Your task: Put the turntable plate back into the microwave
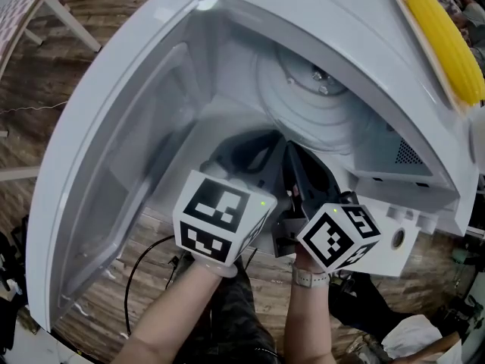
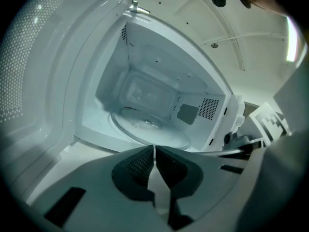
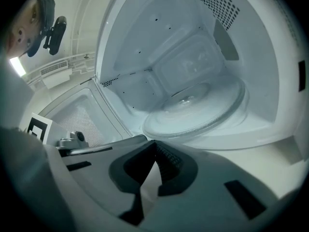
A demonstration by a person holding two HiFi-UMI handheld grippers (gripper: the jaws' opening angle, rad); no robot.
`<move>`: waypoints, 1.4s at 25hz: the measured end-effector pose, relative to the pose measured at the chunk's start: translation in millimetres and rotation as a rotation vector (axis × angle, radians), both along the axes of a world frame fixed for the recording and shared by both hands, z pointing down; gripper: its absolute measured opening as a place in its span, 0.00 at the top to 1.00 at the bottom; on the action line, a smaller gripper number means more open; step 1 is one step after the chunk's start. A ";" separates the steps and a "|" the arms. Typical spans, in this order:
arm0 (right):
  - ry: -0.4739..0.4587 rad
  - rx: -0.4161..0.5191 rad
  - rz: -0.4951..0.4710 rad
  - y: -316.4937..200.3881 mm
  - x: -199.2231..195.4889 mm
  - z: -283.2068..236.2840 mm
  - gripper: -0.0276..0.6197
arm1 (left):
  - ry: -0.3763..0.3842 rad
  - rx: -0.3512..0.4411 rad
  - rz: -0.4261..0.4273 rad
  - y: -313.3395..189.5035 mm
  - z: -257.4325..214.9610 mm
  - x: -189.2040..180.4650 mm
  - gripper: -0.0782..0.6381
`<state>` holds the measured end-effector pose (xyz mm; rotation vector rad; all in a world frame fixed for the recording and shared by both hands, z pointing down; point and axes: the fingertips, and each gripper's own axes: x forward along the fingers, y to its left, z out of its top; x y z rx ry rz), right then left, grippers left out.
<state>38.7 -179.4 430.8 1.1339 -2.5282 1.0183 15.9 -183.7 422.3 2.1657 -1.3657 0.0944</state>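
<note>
So the turntable plate sat flat on the floor inside the microwave, with the door swung wide. The left gripper and right gripper hung side by side just outside the opening, each with its jaws pinched together on nothing.

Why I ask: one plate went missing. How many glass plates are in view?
1. The glass plate lies on the floor inside the open microwave, apart from the shut left gripper and right gripper. Another could be hidden behind them.
</note>
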 end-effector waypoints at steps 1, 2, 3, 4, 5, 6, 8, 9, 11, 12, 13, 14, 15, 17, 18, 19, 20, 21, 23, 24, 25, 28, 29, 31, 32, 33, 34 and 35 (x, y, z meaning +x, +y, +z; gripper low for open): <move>0.002 0.000 -0.001 0.3 -0.1 0.1 0.93 | -0.002 0.001 -0.001 0.5 0.1 -0.1 0.86; 0.003 0.000 -0.002 0.7 0.0 0.3 0.93 | -0.002 0.002 -0.001 1.0 0.3 -0.1 0.85; 0.004 -0.001 -0.003 1.2 0.3 0.5 0.93 | -0.001 0.001 -0.001 1.5 0.3 0.1 0.85; 0.005 -0.002 -0.002 1.9 0.8 0.6 0.93 | 0.001 0.000 0.000 2.0 0.4 0.6 0.86; 0.004 -0.002 -0.001 2.7 1.5 0.5 0.93 | 0.002 -0.001 0.002 2.7 0.9 1.1 0.86; 0.003 -0.001 0.001 3.6 2.4 0.1 0.93 | 0.001 -0.003 0.003 3.6 1.8 1.5 0.86; -0.005 0.001 0.002 5.6 3.8 -1.3 0.93 | 0.000 -0.005 0.006 5.4 3.1 2.5 0.86; -0.009 0.002 -0.002 6.8 4.2 -1.9 0.93 | 0.000 -0.007 0.008 6.5 3.4 3.1 0.86; -0.012 0.004 -0.010 9.5 5.1 -3.3 0.93 | 0.001 -0.010 0.011 8.9 3.7 4.2 0.86; -0.010 0.007 -0.012 10.6 5.7 -4.3 0.93 | 0.002 -0.012 0.013 10.1 3.7 4.9 0.86; -0.007 0.011 -0.013 11.6 6.5 -5.1 0.93 | 0.002 -0.012 0.014 11.2 3.6 5.7 0.86; -0.004 0.013 -0.012 12.6 7.2 -5.6 0.93 | 0.001 -0.012 0.016 12.3 3.4 6.5 0.86; -0.002 0.014 -0.011 13.8 8.0 -5.7 0.93 | 0.002 -0.012 0.017 13.3 2.9 7.4 0.86; 0.002 0.015 -0.009 16.4 9.6 -6.5 0.93 | 0.004 -0.015 0.020 15.8 2.3 9.0 0.86; 0.005 0.019 -0.008 17.6 10.3 -7.5 0.93 | 0.004 -0.015 0.022 17.1 1.9 9.6 0.86; 0.008 0.023 -0.008 18.8 10.8 -8.8 0.93 | 0.002 -0.015 0.023 18.2 0.8 10.0 0.86; 0.011 0.027 -0.007 19.9 11.0 -10.2 0.93 | 0.000 -0.013 0.024 19.3 -0.7 10.1 0.86; 0.012 0.032 -0.007 21.2 11.0 -11.8 0.93 | -0.004 -0.010 0.025 20.5 -2.4 10.1 0.86; 0.013 0.044 -0.009 23.9 11.2 -15.5 0.93 | -0.011 0.000 0.025 22.9 -5.6 10.1 0.86; 0.016 0.054 -0.012 25.4 11.4 -17.8 0.93 | -0.016 0.007 0.024 24.1 -7.1 10.1 0.86; 0.019 0.063 -0.015 27.2 11.4 -20.7 0.93 | -0.022 0.016 0.021 25.3 -8.9 10.0 0.86; 0.030 0.092 -0.024 34.4 9.5 -31.1 0.93 | -0.037 0.034 0.004 30.5 -16.6 8.9 0.86; 0.035 0.099 -0.022 37.0 8.9 -34.0 0.93 | -0.041 0.037 0.000 32.5 -19.0 8.5 0.86; 0.052 0.109 -0.013 42.5 8.6 -37.8 0.93 | -0.053 0.038 0.003 37.1 -22.4 8.1 0.86; 0.063 0.113 -0.012 45.5 8.5 -39.4 0.93 | -0.062 0.038 0.006 39.7 -23.9 8.0 0.86; 0.073 0.117 -0.014 48.6 8.2 -41.3 0.93 | -0.069 0.038 0.008 42.4 -25.8 8.0 0.86; 0.084 0.122 -0.018 51.7 8.1 -43.5 0.93 | -0.076 0.039 0.010 45.1 -28.0 8.2 0.86; 0.095 0.126 -0.021 54.8 8.3 -45.7 0.93 | -0.081 0.040 0.012 47.8 -30.3 8.7 0.86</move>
